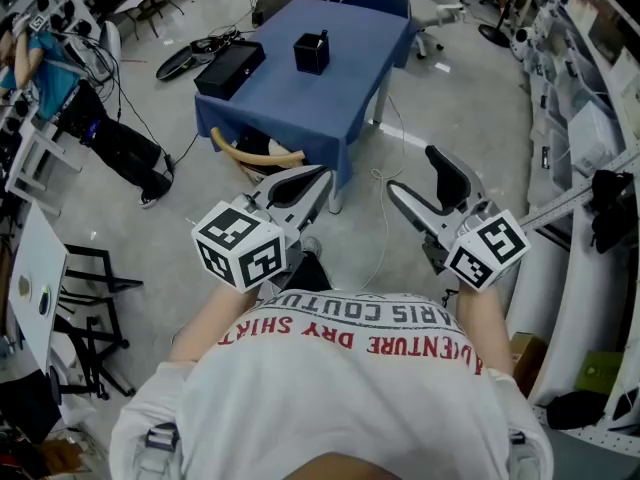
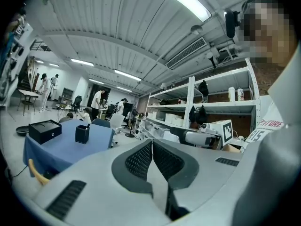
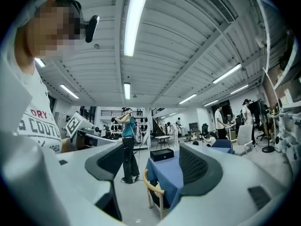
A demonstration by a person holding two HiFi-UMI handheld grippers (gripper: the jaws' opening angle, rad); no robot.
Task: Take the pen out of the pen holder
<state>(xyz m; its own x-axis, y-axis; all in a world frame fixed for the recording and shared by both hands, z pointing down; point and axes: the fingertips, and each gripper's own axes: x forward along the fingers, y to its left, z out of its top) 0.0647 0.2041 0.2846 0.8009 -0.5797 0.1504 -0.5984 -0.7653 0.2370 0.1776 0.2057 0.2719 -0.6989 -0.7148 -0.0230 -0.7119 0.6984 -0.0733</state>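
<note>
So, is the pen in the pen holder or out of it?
In. The pen sticks up from the black pen holder on the blue table.

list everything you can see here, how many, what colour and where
table: one, blue cover, middle of the floor ahead
pen holder: one, black, on the table near its far end
pen: one, dark, standing in the pen holder
box: one, black, on the table's left edge
chair: one, tan curved back, tucked under the table's near side
bystander: one, teal top, standing far left
shelving: one run, pale, along the right wall
shirt: one, white with red print, bottom of the head view
left gripper: one, grey, jaws together, empty, short of the table
right gripper: one, grey, jaws apart, empty, short of the table
</note>
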